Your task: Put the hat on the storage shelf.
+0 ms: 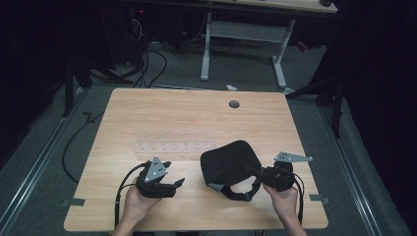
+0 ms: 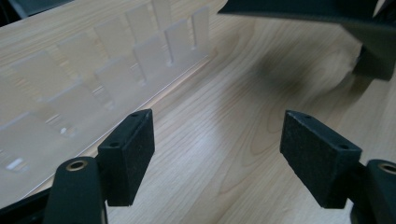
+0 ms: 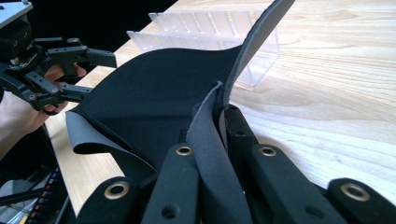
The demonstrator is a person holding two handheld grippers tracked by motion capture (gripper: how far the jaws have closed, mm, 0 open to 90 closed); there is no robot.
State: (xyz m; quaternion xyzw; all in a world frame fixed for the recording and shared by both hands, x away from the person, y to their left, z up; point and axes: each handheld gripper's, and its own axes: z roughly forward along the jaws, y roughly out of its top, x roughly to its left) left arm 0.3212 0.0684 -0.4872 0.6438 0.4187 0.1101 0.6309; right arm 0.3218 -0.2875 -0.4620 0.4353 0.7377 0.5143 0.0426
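A black, soft, foam-like pad lies on the wooden table, right of centre near the front. My right gripper is shut on its right edge; in the right gripper view the jaws pinch the folded edge of the pad, part of which curls upward. My left gripper rests low at the front left, open, a short way left of the pad. Between its pads I see only bare wood, with the black pad at the top right. The left gripper also appears beyond the pad.
A clear plastic slotted rack lies flat on the table just behind the grippers, close to the left jaw as the rack. A grey cable hole sits near the far edge. A white desk frame and cables stand on the floor behind.
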